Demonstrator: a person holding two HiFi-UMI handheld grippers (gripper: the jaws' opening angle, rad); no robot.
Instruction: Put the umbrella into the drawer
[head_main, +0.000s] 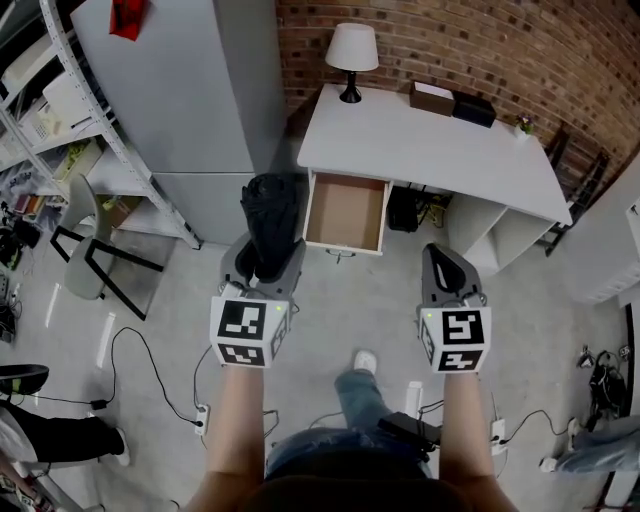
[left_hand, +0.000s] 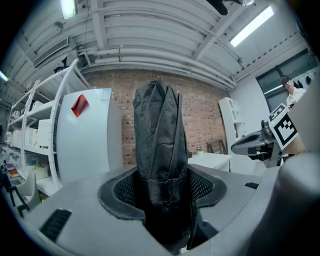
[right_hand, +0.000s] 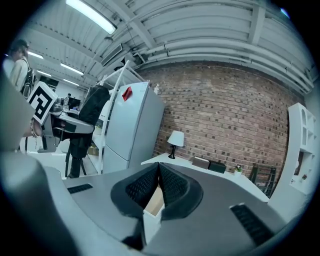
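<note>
The left gripper (left_hand: 162, 192) has its jaws clamped on an upright, folded black umbrella (left_hand: 160, 130), with a white fridge (left_hand: 87, 135) at left, a brick wall (left_hand: 202, 117) behind and the right gripper (left_hand: 245, 145) at right.

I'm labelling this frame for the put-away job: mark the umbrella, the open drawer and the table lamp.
umbrella (left_hand: 160, 140), left gripper view, on its folded black canopy.
drawer (head_main: 345, 212), head view, on its bare brown bottom.
lamp (head_main: 353, 46), head view, on its white shade.
</note>
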